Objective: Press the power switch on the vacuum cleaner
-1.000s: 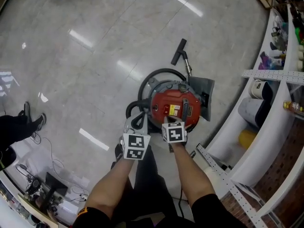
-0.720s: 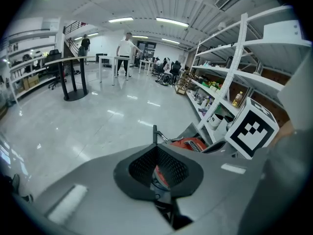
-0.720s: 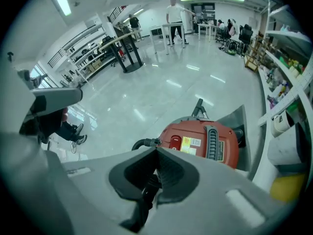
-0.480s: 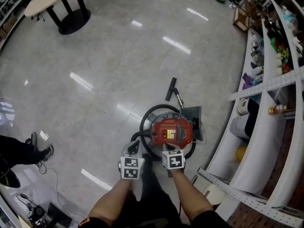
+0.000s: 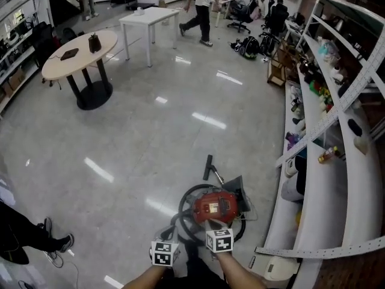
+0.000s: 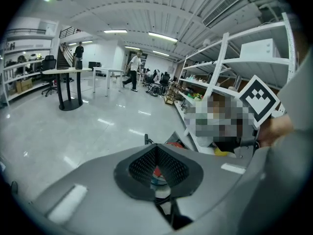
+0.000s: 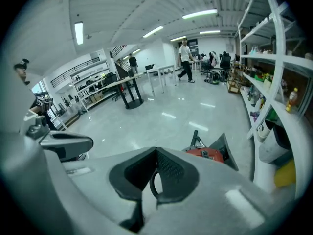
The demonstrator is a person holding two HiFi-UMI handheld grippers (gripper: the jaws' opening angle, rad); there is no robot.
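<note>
Both tongs, L [image 6: 159, 173] & R [image 7: 155, 180], are shut w/ nothing gripped, held well above the red vacuum cleaner [image 5: 214, 206] on the floor [image 5: 120, 137] by the shelving [image 5: 325, 179], so prob. not reaching its switch yet.

Red vacuum cleaner [image 5: 215, 206], glossy grey floor [image 5: 120, 131]
Its hose [image 5: 183, 205] is black; my grey left gripper [image 6: 157, 151] and right gripper [image 7: 156, 153] carry black-and-white square-marked cubes, their pads seemingly dark mesh.
</note>
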